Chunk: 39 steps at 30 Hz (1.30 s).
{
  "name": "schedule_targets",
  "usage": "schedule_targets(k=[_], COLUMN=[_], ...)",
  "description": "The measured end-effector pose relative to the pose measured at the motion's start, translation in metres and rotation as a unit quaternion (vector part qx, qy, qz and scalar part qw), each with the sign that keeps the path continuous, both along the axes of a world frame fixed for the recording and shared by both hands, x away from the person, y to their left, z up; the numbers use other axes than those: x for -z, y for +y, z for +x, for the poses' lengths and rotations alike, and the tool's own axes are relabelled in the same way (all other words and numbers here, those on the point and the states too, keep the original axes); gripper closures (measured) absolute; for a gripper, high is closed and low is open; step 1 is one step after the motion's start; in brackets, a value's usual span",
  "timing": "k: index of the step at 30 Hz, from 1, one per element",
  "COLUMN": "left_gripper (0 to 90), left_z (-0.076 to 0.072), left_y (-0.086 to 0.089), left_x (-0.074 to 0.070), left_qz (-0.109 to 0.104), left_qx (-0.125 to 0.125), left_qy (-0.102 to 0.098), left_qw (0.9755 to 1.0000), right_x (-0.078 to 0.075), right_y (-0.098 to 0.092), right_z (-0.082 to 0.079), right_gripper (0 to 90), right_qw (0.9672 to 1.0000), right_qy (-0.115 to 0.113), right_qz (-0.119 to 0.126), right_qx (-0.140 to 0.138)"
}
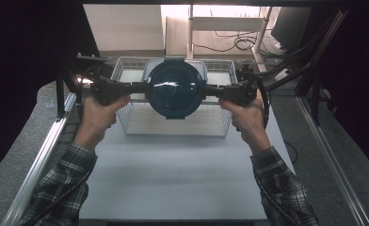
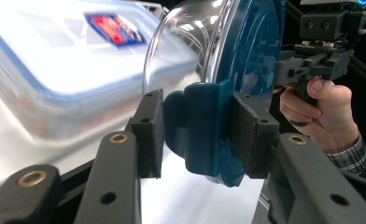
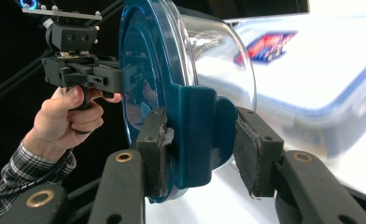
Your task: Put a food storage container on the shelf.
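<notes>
Both tools clamp one round blue-lidded container by its side tabs.
High view: my left tool (image 1: 142, 87) and right tool (image 1: 211, 89) hold the container (image 1: 175, 88) above the wire basket (image 1: 220, 123). Left gripper view: pads (image 2: 252, 135) press its blue tab. Right gripper view: likewise.

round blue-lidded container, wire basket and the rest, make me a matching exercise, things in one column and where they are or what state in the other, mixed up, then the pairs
Things:
1. round blue-lidded container
2. wire basket
3. flat clear box with a blue rim
4. left gripper

Places or states:
A. stands on the white table, under the lifted thing
B. held in the air between both grippers by its side tabs
C. lies behind the lifted thing, a red and blue label on top
D. jaws closed on a blue tab

Pairs: 1-B, 2-A, 3-C, 4-D
</notes>
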<state>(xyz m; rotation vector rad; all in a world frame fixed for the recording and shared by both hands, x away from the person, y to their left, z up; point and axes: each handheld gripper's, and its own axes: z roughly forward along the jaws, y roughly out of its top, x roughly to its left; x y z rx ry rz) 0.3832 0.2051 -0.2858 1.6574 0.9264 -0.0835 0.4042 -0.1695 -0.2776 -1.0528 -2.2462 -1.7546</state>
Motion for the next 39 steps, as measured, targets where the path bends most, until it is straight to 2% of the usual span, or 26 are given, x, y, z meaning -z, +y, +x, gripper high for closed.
schedule_targets(k=[2,3,5,7,9,10,12,20,23,28,31,33,34,36,39], left_gripper=[57.8,57.7,57.7,57.7,57.5,57.5,57.4,56.8,56.7,56.3,54.7,54.2,53.8,53.5,53.1], left_z=[0.004,0.012,0.016,0.028,0.031,0.039,0.045,0.067,0.075,0.082,0.084,0.085,0.087,0.088,0.093], left_y=[0.001,0.003,0.004,0.006,0.006,0.007,0.007,0.012,0.012,0.013,0.010,0.010,0.009,0.009,0.009], left_x=[-0.003,-0.011,-0.015,-0.024,-0.027,-0.033,-0.036,-0.032,-0.029,-0.027,-0.028,-0.028,-0.028,-0.028,-0.023], left_qz=[-0.002,-0.003,-0.004,-0.005,-0.005,-0.005,-0.006,-0.018,-0.026,-0.034,-0.029,-0.031,-0.033,-0.035,-0.053], left_qx=[-0.001,-0.001,-0.002,-0.003,-0.005,-0.010,-0.014,-0.026,-0.026,-0.030,-0.037,-0.040,-0.044,-0.044,-0.046], left_qy=[0.002,0.004,0.005,0.006,0.006,0.008,0.013,0.033,0.041,0.052,0.053,0.054,0.056,0.059,0.070], left_qw=[1.0000,1.0000,1.0000,1.0000,1.0000,0.9999,0.9998,0.9990,0.9985,0.9976,0.9975,0.9972,0.9969,0.9967,0.9950], right_x=[-0.004,-0.012,-0.019,-0.026,-0.029,-0.033,-0.036,-0.038,-0.036,-0.037,-0.036,-0.036,-0.035,-0.033,-0.031], right_y=[0.001,0.003,0.005,0.007,0.008,0.009,0.010,0.017,0.018,0.018,0.019,0.020,0.020,0.019,0.018], right_z=[0.004,0.012,0.019,0.026,0.029,0.036,0.044,0.064,0.071,0.075,0.076,0.077,0.078,0.080,0.084], right_gripper=[57.2,57.2,57.2,57.2,57.1,57.0,56.8,56.5,56.4,55.5,54.2,53.3,51.6,51.0,50.1], right_qw=[1.0000,1.0000,1.0000,1.0000,1.0000,0.9999,0.9999,0.9994,0.9990,0.9985,0.9982,0.9980,0.9971,0.9967,0.9961], right_qy=[0.000,0.001,0.003,0.005,0.005,0.006,0.009,0.023,0.033,0.036,0.036,0.039,0.041,0.048,0.056], right_qz=[-0.001,-0.001,-0.002,0.000,0.000,0.001,0.000,-0.006,-0.001,0.001,0.002,0.002,-0.008,-0.006,0.001], right_qx=[0.001,0.003,0.005,0.008,0.008,0.011,0.015,0.025,0.031,0.040,0.047,0.051,0.063,0.065,0.068])
